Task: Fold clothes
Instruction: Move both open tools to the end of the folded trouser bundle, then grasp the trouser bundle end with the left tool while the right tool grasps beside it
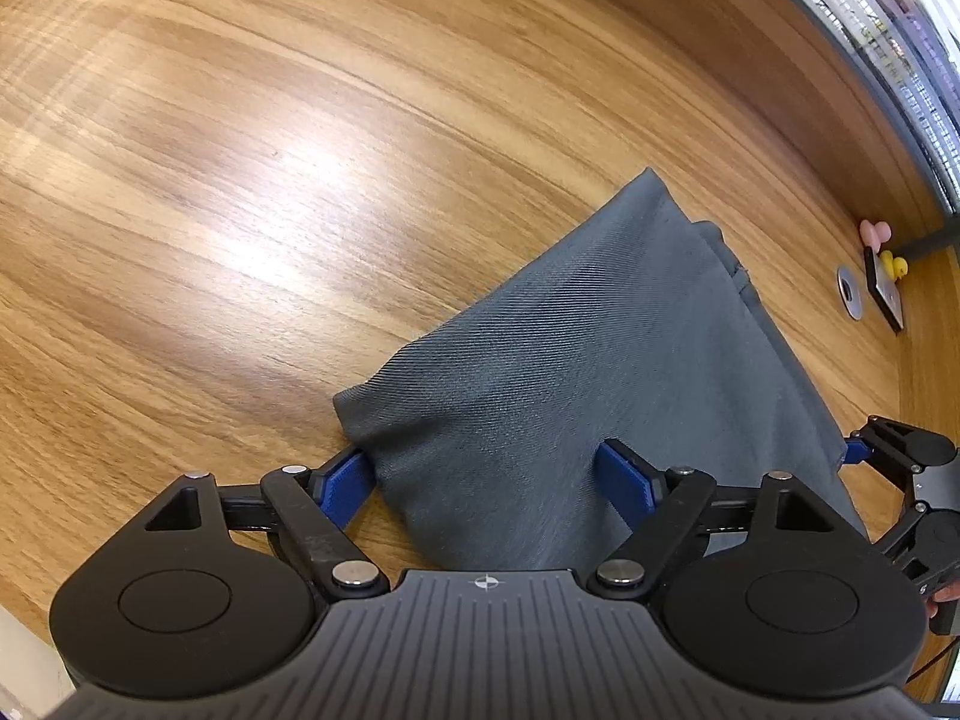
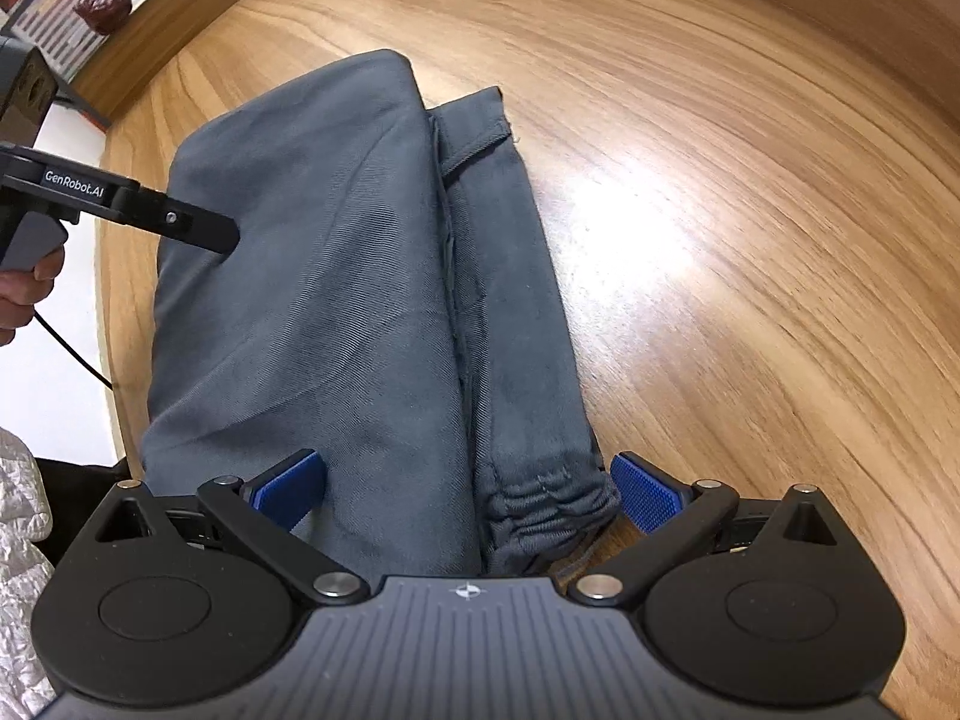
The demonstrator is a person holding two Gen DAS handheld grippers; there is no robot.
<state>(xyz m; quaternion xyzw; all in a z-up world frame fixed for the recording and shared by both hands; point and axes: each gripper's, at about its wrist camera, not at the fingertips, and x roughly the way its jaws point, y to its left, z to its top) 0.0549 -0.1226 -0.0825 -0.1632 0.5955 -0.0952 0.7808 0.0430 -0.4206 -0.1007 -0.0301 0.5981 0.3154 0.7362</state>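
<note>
Lying on the wooden table (image 2: 750,192), close to its near edge on the person's side, one grey garment (image 2: 336,300) is doubled lengthwise into a long strip, with a second layer showing along its right side and a gathered waistband (image 2: 552,504) at the near end. It looks like trousers or shorts, though I cannot tell which.

The left gripper (image 1: 486,474) stands wide, its blue pads either side of a near corner of the cloth, one pad low by the table and the other resting on the fabric. The right gripper (image 2: 474,492) is wide too, straddling the waistband end. Neither grips anything.

Judging by this alone, the strip fits two stages: a lengthwise fold ready for a crosswise one, or a fold just released. If a further fold is wanted, both tongs should catch every layer at matching corners, lift level, and lay the end down squarely so the edges meet.

Counted: one garment, two grippers, one hand (image 2: 21,294) in view on the left tool's handle. At the far right corner of the table sit one pink toy (image 1: 875,232), one yellow duck (image 1: 894,264) and one round metal grommet (image 1: 850,292).
</note>
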